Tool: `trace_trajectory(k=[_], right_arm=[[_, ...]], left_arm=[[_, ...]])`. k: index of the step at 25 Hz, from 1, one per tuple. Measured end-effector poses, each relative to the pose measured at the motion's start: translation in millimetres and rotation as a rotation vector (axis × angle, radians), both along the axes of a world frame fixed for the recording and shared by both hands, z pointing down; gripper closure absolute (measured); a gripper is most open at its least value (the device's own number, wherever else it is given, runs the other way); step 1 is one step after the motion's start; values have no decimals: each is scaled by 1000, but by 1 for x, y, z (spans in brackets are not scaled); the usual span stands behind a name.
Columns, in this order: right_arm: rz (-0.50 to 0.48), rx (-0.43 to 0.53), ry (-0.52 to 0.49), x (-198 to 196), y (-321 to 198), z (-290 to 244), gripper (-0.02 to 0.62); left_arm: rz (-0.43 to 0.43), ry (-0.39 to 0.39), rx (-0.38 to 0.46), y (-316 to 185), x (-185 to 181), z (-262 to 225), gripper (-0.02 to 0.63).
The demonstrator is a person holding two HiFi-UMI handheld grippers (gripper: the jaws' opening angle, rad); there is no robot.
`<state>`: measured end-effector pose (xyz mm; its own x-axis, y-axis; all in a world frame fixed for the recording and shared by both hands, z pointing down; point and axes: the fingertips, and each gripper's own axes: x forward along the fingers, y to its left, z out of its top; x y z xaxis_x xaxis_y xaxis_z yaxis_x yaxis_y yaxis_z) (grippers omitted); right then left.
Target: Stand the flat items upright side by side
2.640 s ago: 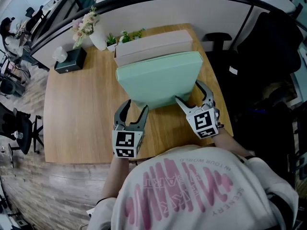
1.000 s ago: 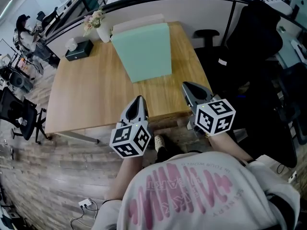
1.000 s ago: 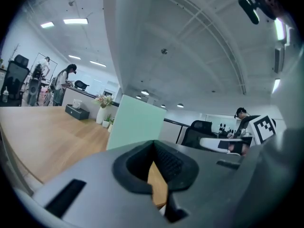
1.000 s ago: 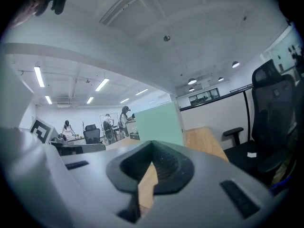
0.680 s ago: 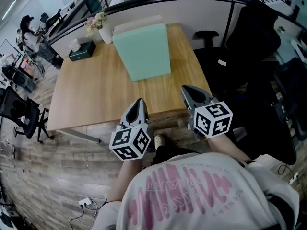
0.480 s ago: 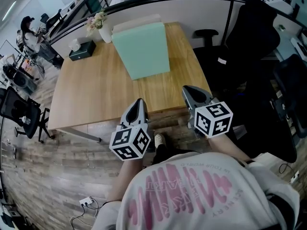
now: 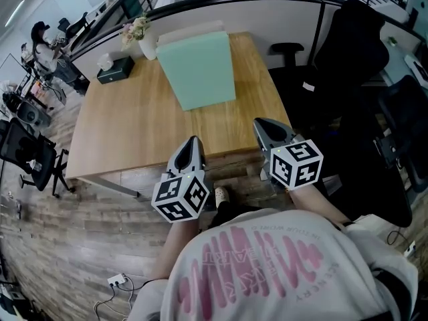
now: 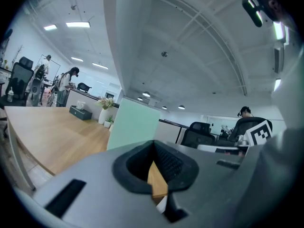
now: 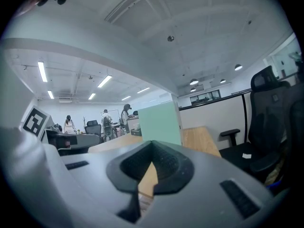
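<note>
A mint-green flat pad (image 7: 198, 69) stands upright at the far side of the wooden table (image 7: 127, 126). A pale beige flat pad (image 7: 190, 30) stands right behind it, only its top edge showing. Both grippers hover off the table's near edge, well apart from the pads. My left gripper (image 7: 192, 142) is shut with nothing in it, and my right gripper (image 7: 262, 127) is shut and empty too. The green pad (image 8: 135, 127) shows beyond the closed jaws in the left gripper view, and the same pad (image 9: 160, 123) in the right gripper view.
A black tissue box (image 7: 112, 69) and a white vase of flowers (image 7: 144, 39) sit at the table's far left corner. A black office chair (image 7: 354, 52) stands to the right of the table, more chairs (image 7: 27, 159) to the left. A grey partition runs behind.
Earlier both grippers were open at the green pad's lower edge. Now they have let go, drawn back past the table's near edge and shut. In the last second they barely shifted.
</note>
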<state>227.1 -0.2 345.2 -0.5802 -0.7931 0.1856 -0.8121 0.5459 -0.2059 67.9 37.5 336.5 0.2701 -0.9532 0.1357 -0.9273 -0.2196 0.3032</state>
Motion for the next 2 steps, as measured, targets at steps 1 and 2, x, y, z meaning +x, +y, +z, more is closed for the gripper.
trace_trajectory(k=[1,2], right_arm=[[2,-1,0,1,0,0,598],[3,-2,0,2,1,0,598]], left_arm=[[0,2,1,1,0,0,603],[0,3,1,2,1,-1,603]])
